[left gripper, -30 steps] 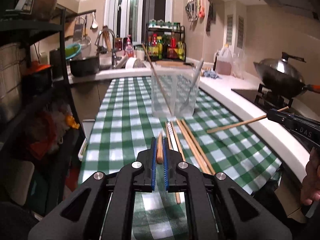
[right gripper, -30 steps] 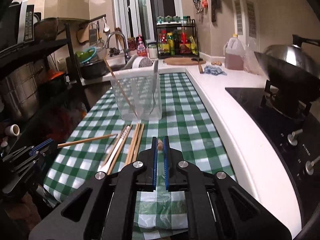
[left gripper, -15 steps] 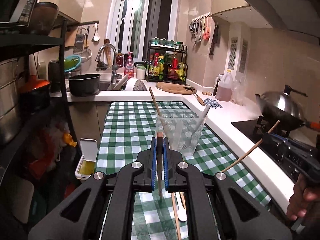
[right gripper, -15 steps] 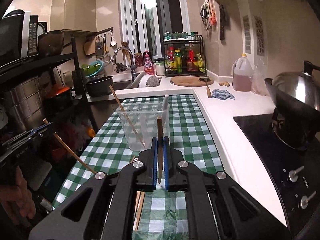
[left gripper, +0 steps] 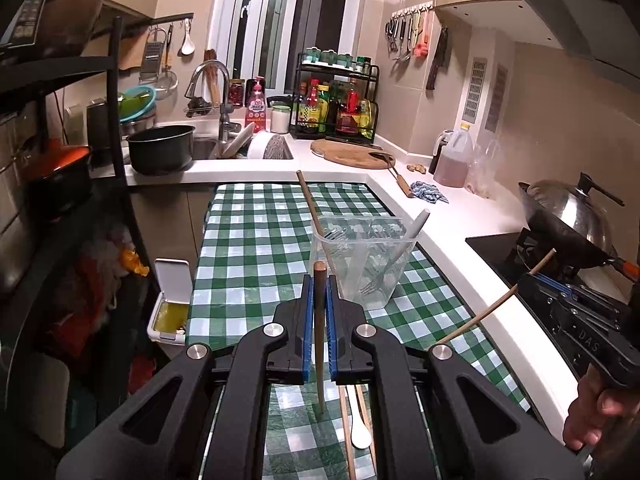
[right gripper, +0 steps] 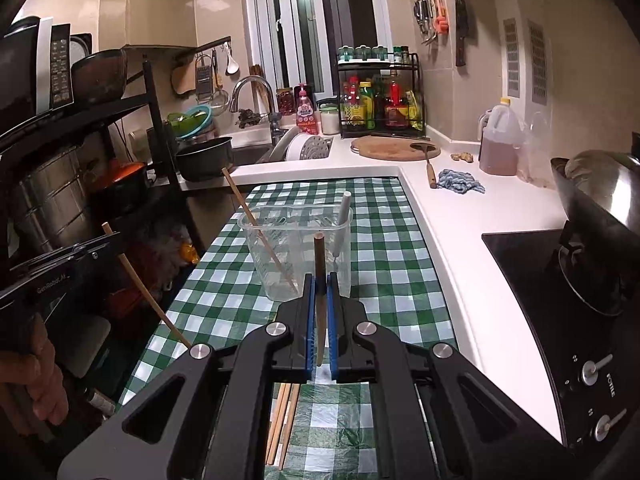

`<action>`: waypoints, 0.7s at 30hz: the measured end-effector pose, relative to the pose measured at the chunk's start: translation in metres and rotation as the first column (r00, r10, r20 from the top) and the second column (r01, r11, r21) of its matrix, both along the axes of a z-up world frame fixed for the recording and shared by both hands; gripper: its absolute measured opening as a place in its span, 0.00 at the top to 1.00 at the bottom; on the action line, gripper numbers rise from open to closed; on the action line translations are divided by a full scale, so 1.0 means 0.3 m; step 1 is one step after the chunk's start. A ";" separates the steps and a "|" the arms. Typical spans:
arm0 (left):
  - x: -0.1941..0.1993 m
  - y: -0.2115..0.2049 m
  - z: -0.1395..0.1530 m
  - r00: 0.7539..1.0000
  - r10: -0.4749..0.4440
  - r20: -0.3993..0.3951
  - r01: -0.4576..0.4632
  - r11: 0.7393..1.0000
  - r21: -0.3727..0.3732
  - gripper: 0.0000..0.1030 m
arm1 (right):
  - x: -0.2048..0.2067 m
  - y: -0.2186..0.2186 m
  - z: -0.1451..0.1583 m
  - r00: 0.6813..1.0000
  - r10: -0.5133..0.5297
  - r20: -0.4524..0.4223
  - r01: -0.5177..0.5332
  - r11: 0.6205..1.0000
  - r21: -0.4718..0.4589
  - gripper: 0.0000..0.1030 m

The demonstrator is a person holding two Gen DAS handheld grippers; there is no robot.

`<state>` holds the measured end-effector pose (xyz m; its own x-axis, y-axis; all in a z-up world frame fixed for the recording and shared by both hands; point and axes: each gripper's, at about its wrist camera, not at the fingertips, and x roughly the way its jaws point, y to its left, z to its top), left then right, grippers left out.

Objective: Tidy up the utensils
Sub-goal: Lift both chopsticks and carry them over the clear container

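Now each tool, left and right, clamps a near-upright chopstick, with the cup ahead on the desk, marginally right of the left tool.

Kitchen: beige tiled walls; tall window behind sink faucet; black shelving rack at left; white desk under dim warm light.

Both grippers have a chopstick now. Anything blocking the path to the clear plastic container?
Nothing visible. The left gripper and right gripper each clamp a wooden chopstick, with open air up to the clear plastic container. Inside it, one chopstick and a white-handled fork lean at opposite ends.
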<state>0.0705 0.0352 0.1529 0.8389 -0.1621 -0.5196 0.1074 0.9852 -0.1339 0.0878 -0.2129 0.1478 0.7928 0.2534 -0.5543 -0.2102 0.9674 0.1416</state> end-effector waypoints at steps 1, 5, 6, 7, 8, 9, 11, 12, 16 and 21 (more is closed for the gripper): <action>0.008 0.000 0.007 1.000 -0.004 0.000 0.004 1.000 0.000 0.94 | 0.011 -0.001 0.009 1.000 0.006 -0.005 -0.006 1.000 0.002 0.95; 0.042 0.009 0.041 1.000 -0.020 0.003 0.020 1.000 -0.008 0.94 | 0.058 -0.007 0.065 1.000 0.025 -0.011 -0.024 1.000 0.013 0.95; 0.055 0.015 0.056 1.000 -0.026 0.004 0.026 1.000 -0.016 0.94 | 0.066 -0.009 0.077 1.000 0.029 -0.010 -0.028 0.999 0.020 0.95; 0.070 0.020 0.070 1.000 -0.030 0.006 0.030 0.999 -0.024 0.94 | 0.079 -0.012 0.096 0.999 0.034 -0.006 -0.033 0.999 0.026 0.95; 0.081 0.022 0.081 0.999 -0.032 0.008 0.033 0.999 -0.029 0.94 | 0.093 -0.013 0.117 0.999 0.039 -0.001 -0.039 0.999 0.032 0.95; 0.097 0.028 0.102 0.999 -0.037 0.014 0.038 0.999 -0.035 0.94 | 0.105 -0.015 0.136 0.999 0.046 0.004 -0.046 0.998 0.041 0.95; 0.120 0.030 0.137 0.999 -0.043 0.026 0.044 0.998 -0.042 0.94 | 0.129 -0.015 0.171 0.998 0.057 0.011 -0.057 0.997 0.059 0.95; 0.135 0.033 0.165 0.998 -0.048 0.039 0.050 0.998 -0.046 0.94 | 0.144 -0.016 0.198 0.998 0.061 0.023 -0.063 0.996 0.068 0.95; 0.182 0.030 0.252 0.994 -0.058 0.094 0.063 0.997 -0.053 0.94 | 0.188 -0.004 0.290 0.995 0.068 0.079 -0.074 0.995 0.074 0.95; 0.257 0.025 0.367 0.984 -0.057 0.171 0.070 0.995 -0.071 0.94 | 0.257 0.010 0.394 0.987 0.060 0.152 -0.071 0.995 0.069 0.95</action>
